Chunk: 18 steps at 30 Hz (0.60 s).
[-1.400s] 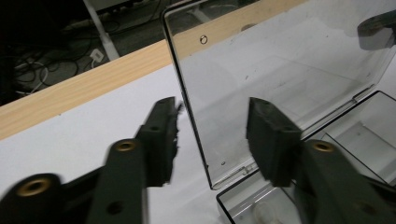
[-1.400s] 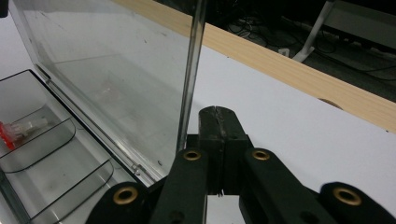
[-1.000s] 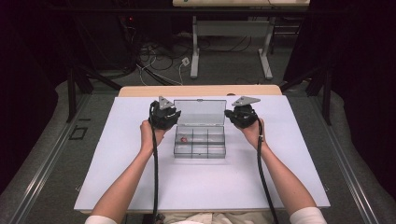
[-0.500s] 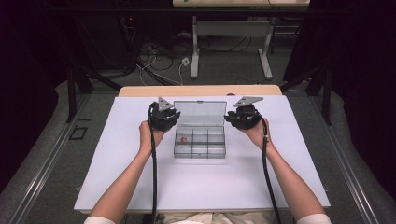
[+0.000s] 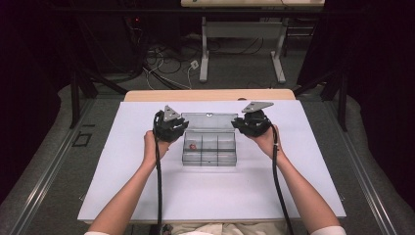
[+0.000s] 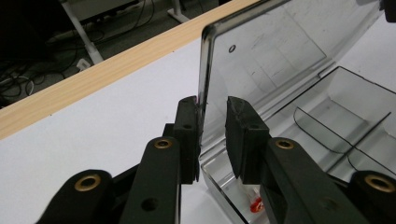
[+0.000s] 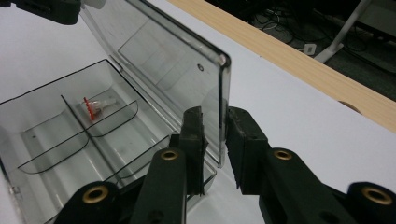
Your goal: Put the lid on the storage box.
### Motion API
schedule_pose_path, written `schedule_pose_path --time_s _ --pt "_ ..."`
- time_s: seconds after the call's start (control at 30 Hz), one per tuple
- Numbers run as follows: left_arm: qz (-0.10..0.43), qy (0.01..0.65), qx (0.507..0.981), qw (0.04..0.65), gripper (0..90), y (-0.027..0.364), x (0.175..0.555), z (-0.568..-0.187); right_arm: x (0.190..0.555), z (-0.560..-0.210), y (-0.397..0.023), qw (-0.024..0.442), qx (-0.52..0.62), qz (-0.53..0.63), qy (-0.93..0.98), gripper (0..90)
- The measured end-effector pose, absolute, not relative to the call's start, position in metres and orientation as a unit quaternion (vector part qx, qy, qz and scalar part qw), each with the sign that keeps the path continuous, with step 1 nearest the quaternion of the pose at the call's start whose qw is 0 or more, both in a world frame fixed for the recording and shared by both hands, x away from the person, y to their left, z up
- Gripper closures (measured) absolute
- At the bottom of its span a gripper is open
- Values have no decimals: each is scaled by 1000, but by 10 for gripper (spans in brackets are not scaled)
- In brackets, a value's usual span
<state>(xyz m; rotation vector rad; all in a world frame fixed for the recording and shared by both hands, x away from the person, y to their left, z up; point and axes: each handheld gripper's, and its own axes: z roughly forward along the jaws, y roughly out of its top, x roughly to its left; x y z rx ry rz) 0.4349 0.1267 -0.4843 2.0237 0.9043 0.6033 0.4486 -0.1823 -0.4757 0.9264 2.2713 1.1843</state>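
Observation:
A clear plastic compartment box (image 5: 209, 155) lies mid-table with its lid (image 5: 209, 121) standing upright at the back. A small red-and-clear part (image 5: 193, 146) rests in one left compartment. My left gripper (image 5: 182, 128) is shut on the lid's left edge (image 6: 271, 51), with one pad (image 6: 189, 126) flat against it. My right gripper (image 5: 236, 123) straddles the lid's right edge (image 7: 163, 56). Its jaws have just been closing a little, and a gap still shows between the inner pad (image 7: 194, 135) and the lid. The red part (image 7: 88, 106) also lies below the left jaws (image 6: 255, 205).
A white sheet (image 5: 147, 196) covers the table, with a wooden strip (image 5: 210, 94) along its far edge. Beyond stand a desk frame (image 5: 242, 44) and floor cables (image 5: 166, 63). Dark curtains hang on both sides. Both forearms reach in from the near edge.
The right gripper has lifted slightly at the lid's right end. The left gripper, the box and the upright lid have stayed where they were.

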Motion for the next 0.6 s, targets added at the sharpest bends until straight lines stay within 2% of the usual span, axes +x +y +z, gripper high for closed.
schedule_pose_path --time_s 0.6 --pt "231 333 824 397 698 129 413 -486 421 -478 -181 217 311 407 831 764"
